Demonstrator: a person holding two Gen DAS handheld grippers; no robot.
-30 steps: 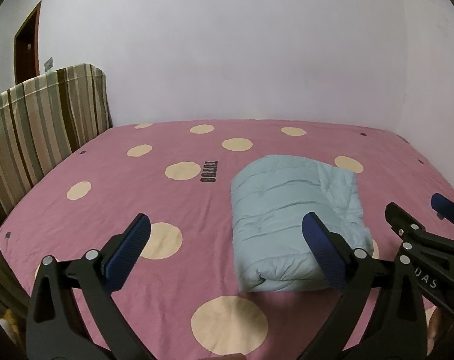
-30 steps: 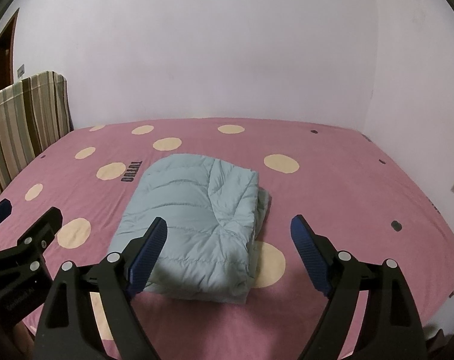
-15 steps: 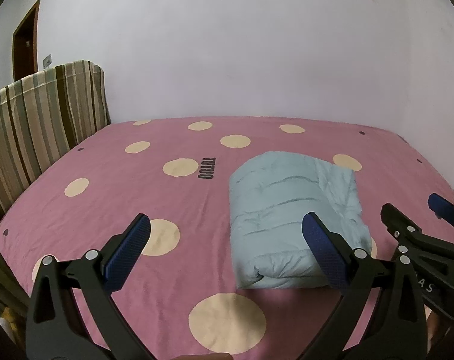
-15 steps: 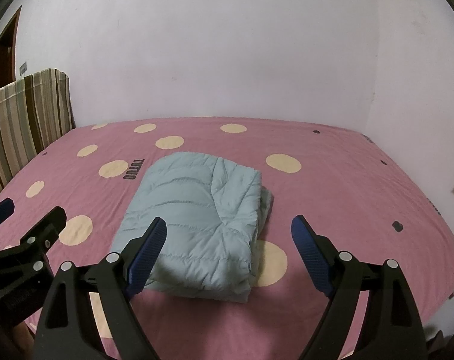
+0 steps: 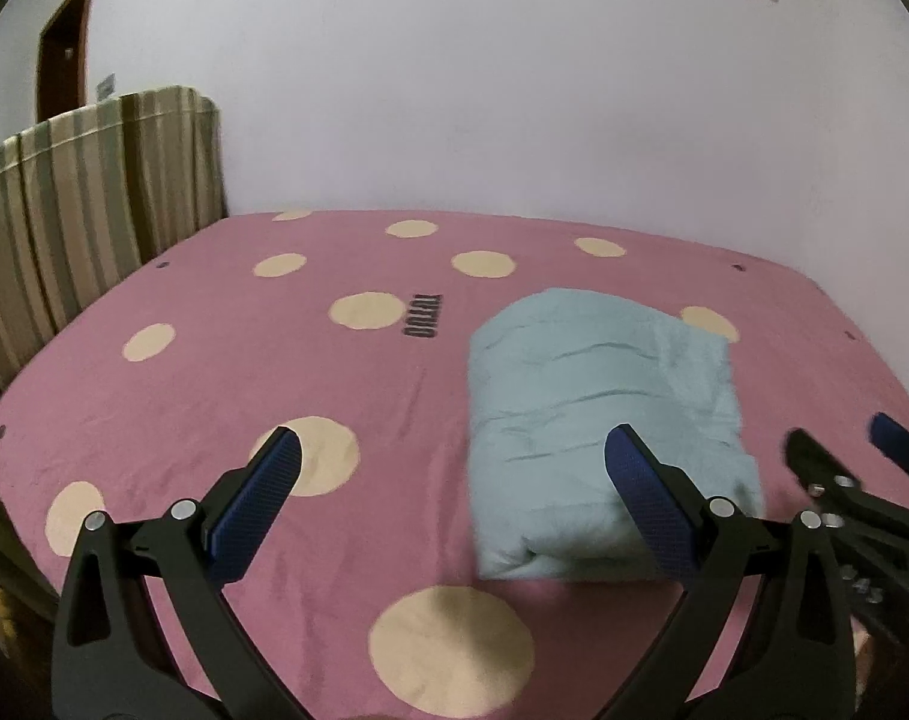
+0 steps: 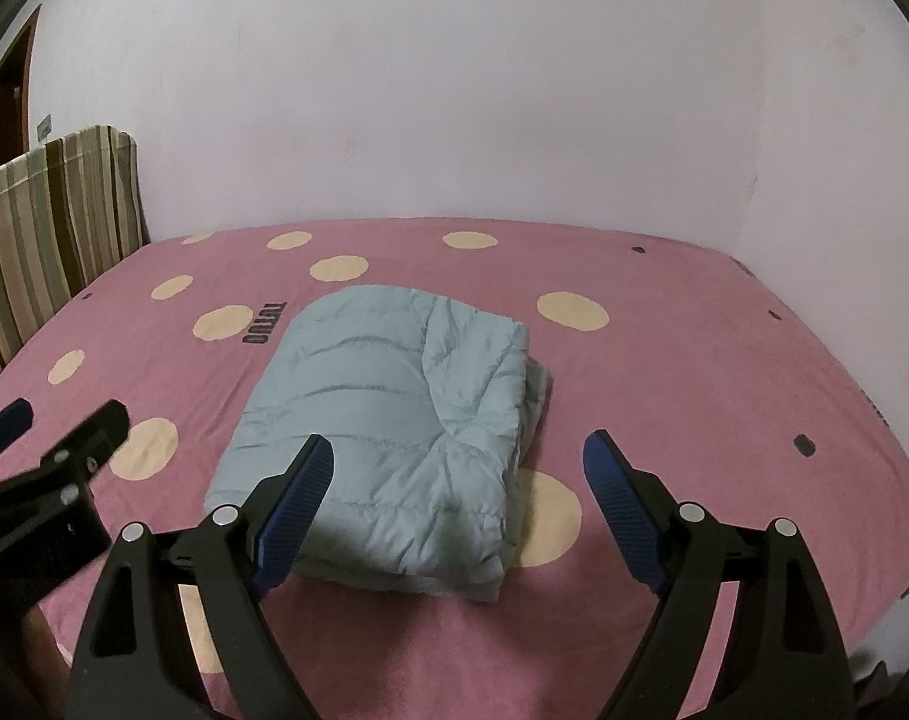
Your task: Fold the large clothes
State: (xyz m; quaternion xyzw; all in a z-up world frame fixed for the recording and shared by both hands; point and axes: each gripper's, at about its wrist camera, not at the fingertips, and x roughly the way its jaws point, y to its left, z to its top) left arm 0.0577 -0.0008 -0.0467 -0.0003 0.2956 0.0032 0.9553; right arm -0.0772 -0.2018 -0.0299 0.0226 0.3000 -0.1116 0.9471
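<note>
A pale blue quilted jacket (image 5: 598, 420) (image 6: 394, 426) lies folded into a thick rectangular bundle on the pink bed sheet (image 5: 214, 372) with cream dots. My left gripper (image 5: 448, 450) hovers open above the sheet, and its right finger stands in front of the bundle's near edge. My right gripper (image 6: 457, 450) is open as well, held above the bundle's near right corner, with nothing between its blue pads. Each gripper shows at the side of the other's view, the right gripper (image 5: 844, 456) at right and the left gripper (image 6: 58, 426) at left.
A striped headboard (image 5: 82, 204) (image 6: 52, 210) rises along the bed's left side. Plain white walls (image 5: 484, 90) close the far side and the right. A dark door (image 5: 64, 48) stands at the far left. The sheet's near edge drops off at the bottom.
Both views have tilted slightly, so the bundle and bed sit a little lower and nearer in frame. The jacket has not moved and both grippers stay open.
</note>
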